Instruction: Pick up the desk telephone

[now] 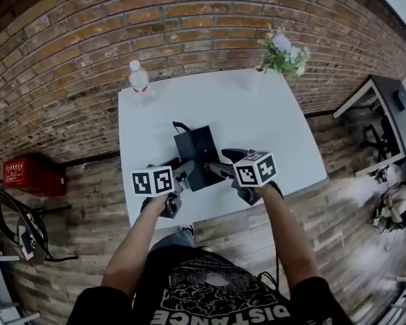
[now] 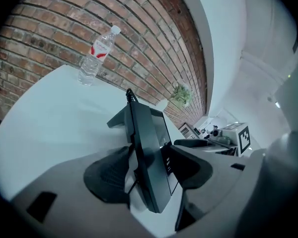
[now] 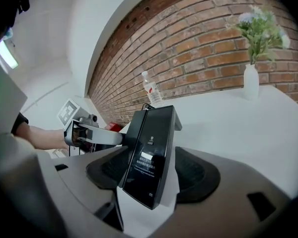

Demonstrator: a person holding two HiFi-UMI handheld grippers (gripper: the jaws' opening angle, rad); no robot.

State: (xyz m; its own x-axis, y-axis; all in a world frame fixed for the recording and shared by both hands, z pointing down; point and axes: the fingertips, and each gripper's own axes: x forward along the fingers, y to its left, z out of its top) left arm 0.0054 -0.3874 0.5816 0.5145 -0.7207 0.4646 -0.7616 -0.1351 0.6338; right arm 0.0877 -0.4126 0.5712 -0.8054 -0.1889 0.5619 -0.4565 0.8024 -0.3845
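The black desk telephone (image 1: 197,156) rests on the white table (image 1: 257,114) near its front edge, with a cord at its far end. My left gripper (image 1: 183,172) is at the phone's near left side and my right gripper (image 1: 221,168) at its near right side. In the left gripper view the phone (image 2: 149,152) stands edge-on between the open jaws of the left gripper (image 2: 148,170), with a strip of table showing beside the left pad. In the right gripper view the phone (image 3: 151,152) lies between the wide-open jaws of the right gripper (image 3: 151,175), with a gap at the right pad.
A water bottle (image 1: 139,80) stands at the table's far left and a vase of flowers (image 1: 282,51) at its far right. A brick wall runs behind. On the floor are a red box (image 1: 30,175) at left and a desk (image 1: 392,107) at right.
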